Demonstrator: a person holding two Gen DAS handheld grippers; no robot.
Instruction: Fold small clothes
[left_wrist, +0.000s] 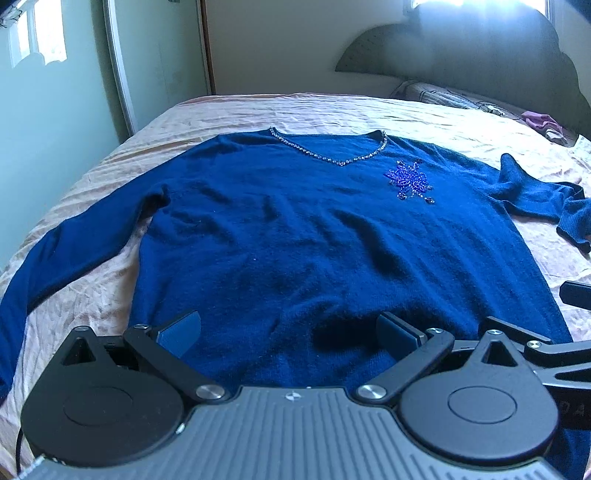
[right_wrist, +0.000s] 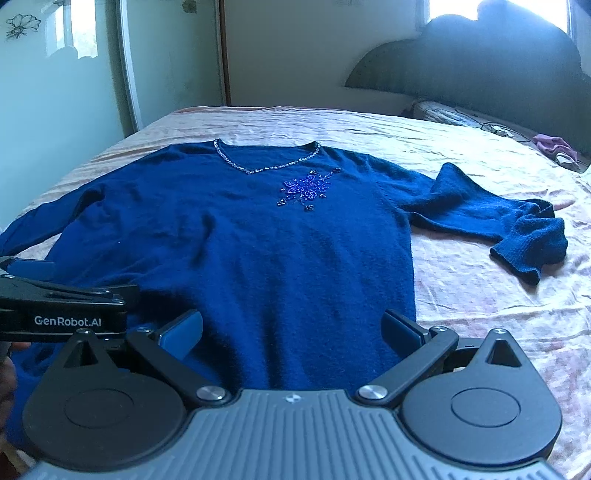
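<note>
While both tongs hang released over its hem, the blue sweater (left_wrist: 314, 229) lies flat, front up, on the bed (left_wrist: 332, 110).

Left tongs (left_wrist: 288, 328): jaws spread wide, nothing between them, poised over the sweater's lower edge. Right tongs (right_wrist: 291, 328): likewise spread and empty, just beside the left tongs, whose arm shows at the left edge of the right view. Ahead of both tongs the body of the garment runs to a beaded V-neckline (left_wrist: 340, 160); a beaded flower motif (right_wrist: 306, 188) sits right of centre. Left sleeve (left_wrist: 66, 251) extends outward, fairly straight. Right sleeve (right_wrist: 498, 218) lies crumpled, cuff turned back. A small pink cloth (right_wrist: 554, 146) sits well beyond, near the headboard (right_wrist: 480, 66).
</note>
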